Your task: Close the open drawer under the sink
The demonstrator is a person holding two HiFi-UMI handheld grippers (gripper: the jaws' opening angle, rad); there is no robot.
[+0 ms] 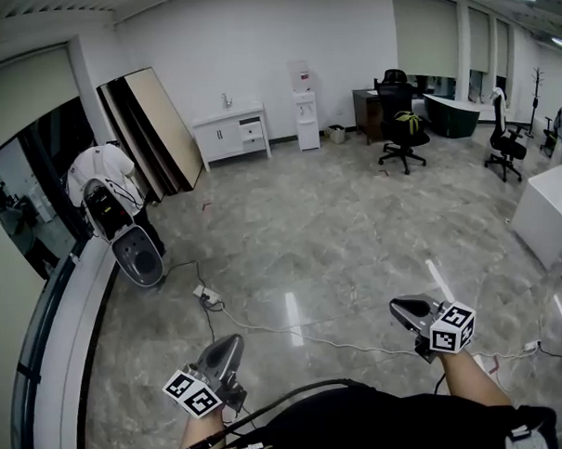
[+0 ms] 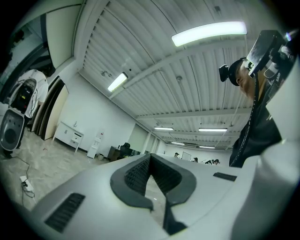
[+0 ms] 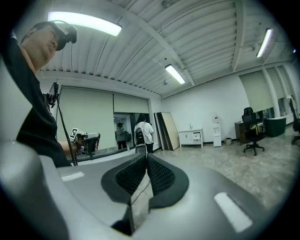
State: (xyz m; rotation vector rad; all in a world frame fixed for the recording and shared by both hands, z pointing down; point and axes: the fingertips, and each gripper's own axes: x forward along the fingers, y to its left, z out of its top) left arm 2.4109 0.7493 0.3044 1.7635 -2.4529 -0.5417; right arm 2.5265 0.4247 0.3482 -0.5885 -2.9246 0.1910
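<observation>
Pale marble floor (image 1: pixel 290 228) is stretching across a large office room, and the white sink cabinet (image 1: pixel 230 133) is standing against the far wall, well apart from the person. A drawer (image 1: pixel 252 129) on the cabinet's right side is looking slightly pulled out, though it is too small to be sure. A water dispenser (image 1: pixel 305 115) is standing just to the right of the cabinet, and tall boards (image 1: pixel 156 131) are leaning on the wall to its left. A person in a white top (image 1: pixel 100 173) is bending by the glass wall on the left.

The left gripper (image 1: pixel 235 340) is sitting low at the left of the head view. Its ribbed fingers (image 2: pixel 136 176) are pressing together at the tips, with nothing between them. The right gripper (image 1: pixel 396 305) is sitting low at the right, and its fingers (image 3: pixel 161 176) are likewise meeting at the tips and gripping nothing.

Both grippers are being held close to the person's body, side by side but apart, each pointing roughly level out over the floor. Neither is touching anything. A thin white cable (image 1: pixel 295 335) is trailing across the floor just beyond them.
</observation>
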